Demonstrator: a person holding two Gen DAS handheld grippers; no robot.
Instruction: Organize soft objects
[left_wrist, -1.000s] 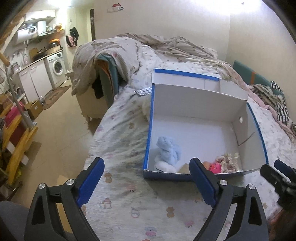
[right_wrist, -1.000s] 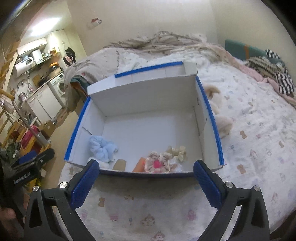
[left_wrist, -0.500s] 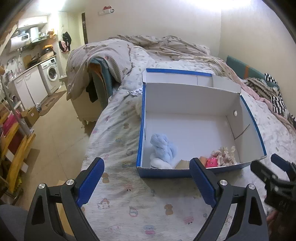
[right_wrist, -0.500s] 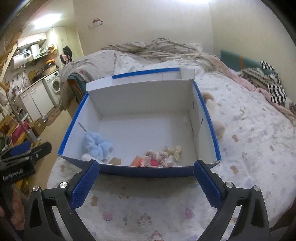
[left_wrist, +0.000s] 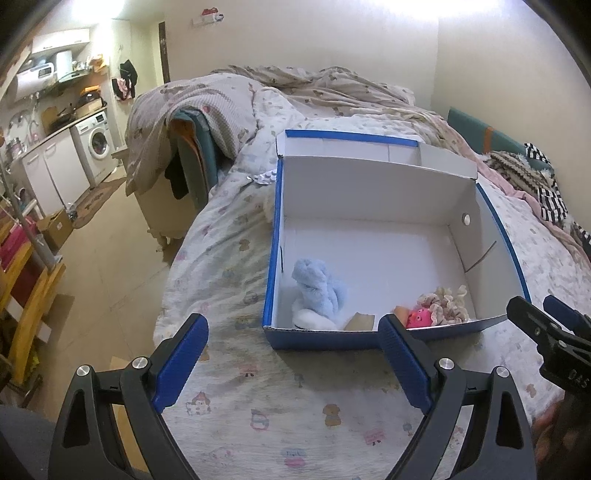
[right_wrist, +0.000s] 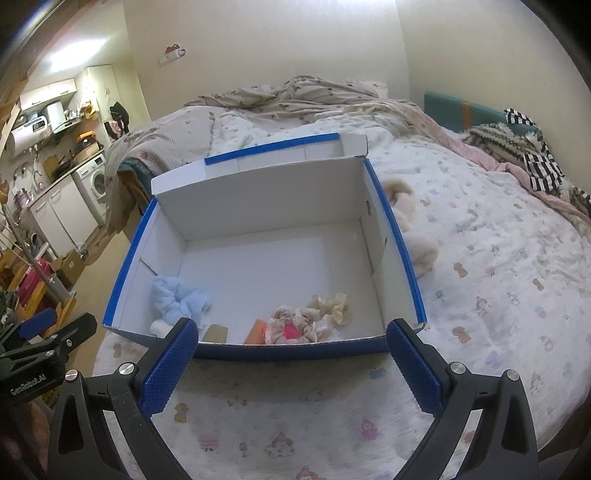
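Note:
An open blue-and-white cardboard box (left_wrist: 369, 184) (right_wrist: 258, 192) lies on the bed. Inside near its front wall lie a light blue plush toy (left_wrist: 317, 291) (right_wrist: 181, 299), a pink toy with frilly beige scrunchies (left_wrist: 439, 306) (right_wrist: 295, 325) and a small brown card (left_wrist: 360, 320) (right_wrist: 215, 333). A beige plush toy (right_wrist: 413, 229) lies on the sheet just right of the box. My left gripper (left_wrist: 291, 363) is open and empty before the box's front left corner. My right gripper (right_wrist: 291, 365) is open and empty before the front wall.
The bed sheet (left_wrist: 258, 406) (right_wrist: 498, 277) has cartoon prints; a rumpled duvet (left_wrist: 295, 96) lies behind the box. Striped clothing (right_wrist: 532, 162) lies at the far right. The bed's left edge drops to the floor (left_wrist: 103, 266), with a washing machine (left_wrist: 98, 142) beyond.
Both grippers have drawn back slightly from the box and stay open. The box and toys have not moved.

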